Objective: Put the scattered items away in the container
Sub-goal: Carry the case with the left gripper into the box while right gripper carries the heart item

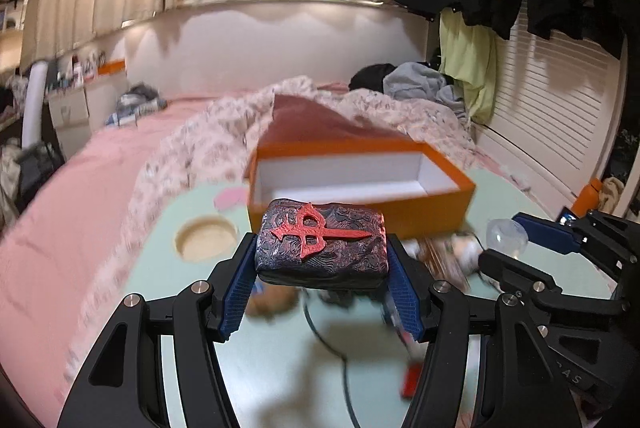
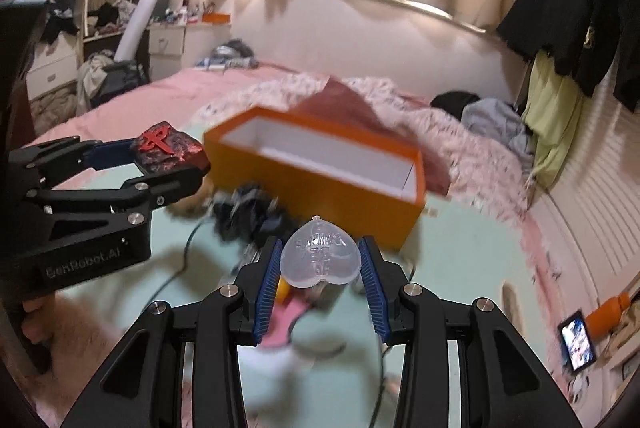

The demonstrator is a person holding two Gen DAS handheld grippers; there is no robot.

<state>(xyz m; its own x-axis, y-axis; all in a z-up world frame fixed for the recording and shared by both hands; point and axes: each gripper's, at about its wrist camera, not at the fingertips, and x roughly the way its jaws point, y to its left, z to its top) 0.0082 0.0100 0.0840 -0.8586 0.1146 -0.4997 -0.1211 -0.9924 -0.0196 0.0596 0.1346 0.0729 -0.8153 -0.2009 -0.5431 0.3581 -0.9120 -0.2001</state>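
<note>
Carrying two items at once toward orange box [image 1: 360, 187], both held up off mint-green table [image 1: 280, 368]. Left hand-held gripper [image 1: 322, 268] pinching dark marbled block [image 1: 322, 242] across its short ends, blue pads [image 1: 240, 292] on both sides; red sword-like emblem [image 1: 316, 230] facing up. Block's long axis running left-right across the jaws, emblem tip pointing right (toward the other gripper). Gripped that way probably to keep the flat face level for dropping in.

Right hand-held gripper [image 2: 318, 268] pinching clear heart-shaped plastic case [image 2: 318, 256] by its two side lobes, pointed tip aimed forward at the box, broad lobes back toward the camera; embossed lettering on top, unreadable. Long axis roughly along the fingers.

Box open, white interior, apparently empty so far, sitting just ahead of both grippers at table's far edge against the pink bed [image 2: 140, 95]. Long side of box running left-right in left view.

Below: blurred clutter still on table, black cable [image 1: 340, 368], dark bundle [image 2: 248, 211], pink and orange bits (motion blur, not identifiable). Judged early in task, plenty left.
</note>
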